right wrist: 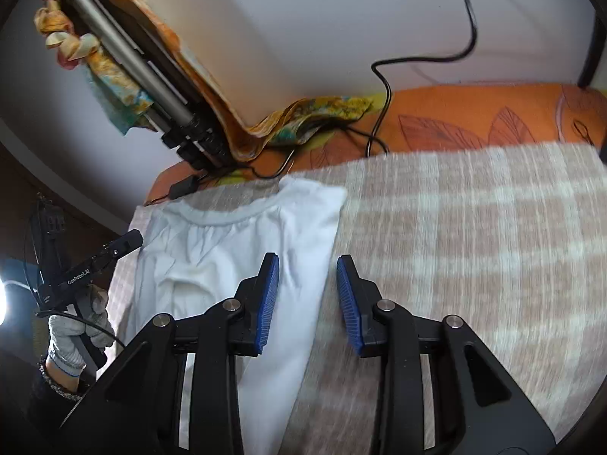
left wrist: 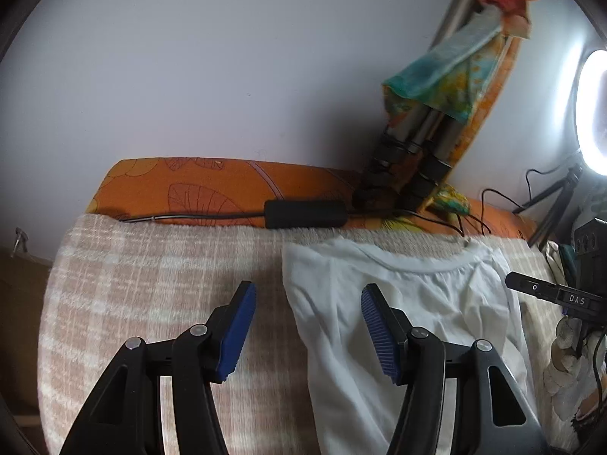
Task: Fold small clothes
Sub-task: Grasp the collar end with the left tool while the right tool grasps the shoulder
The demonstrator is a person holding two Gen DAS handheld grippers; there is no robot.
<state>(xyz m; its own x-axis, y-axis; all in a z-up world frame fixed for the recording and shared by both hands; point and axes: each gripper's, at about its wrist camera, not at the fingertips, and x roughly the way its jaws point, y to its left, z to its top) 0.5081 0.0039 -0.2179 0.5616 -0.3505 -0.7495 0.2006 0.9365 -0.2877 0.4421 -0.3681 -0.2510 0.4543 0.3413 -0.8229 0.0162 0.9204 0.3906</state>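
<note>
A white shirt (left wrist: 402,303) lies flat on a beige checked blanket (left wrist: 151,284), its collar toward the orange leaf-print sheet (left wrist: 197,185) at the wall. In the left wrist view it fills the lower right of the frame, and the left gripper (left wrist: 308,331) stands spread over its left edge: one blue pad over bare blanket, the other over the cloth, nothing pinched between them. In the right wrist view the shirt (right wrist: 242,250) sits at lower centre-left, and the right gripper (right wrist: 308,305) is parted too, more narrowly, straddling the shirt's right edge with its left pad over the fabric and its right pad over blanket; it grips nothing. At the lower left of that view a gloved hand (right wrist: 77,328) holds the other black gripper beside the shirt. A folded tripod (right wrist: 151,72) draped with a colourful scarf (right wrist: 303,117) leans on the wall at upper left, black cables (right wrist: 383,87) trailing over the sheet. A ring light (left wrist: 593,110) glows at the right edge of the left view.
</note>
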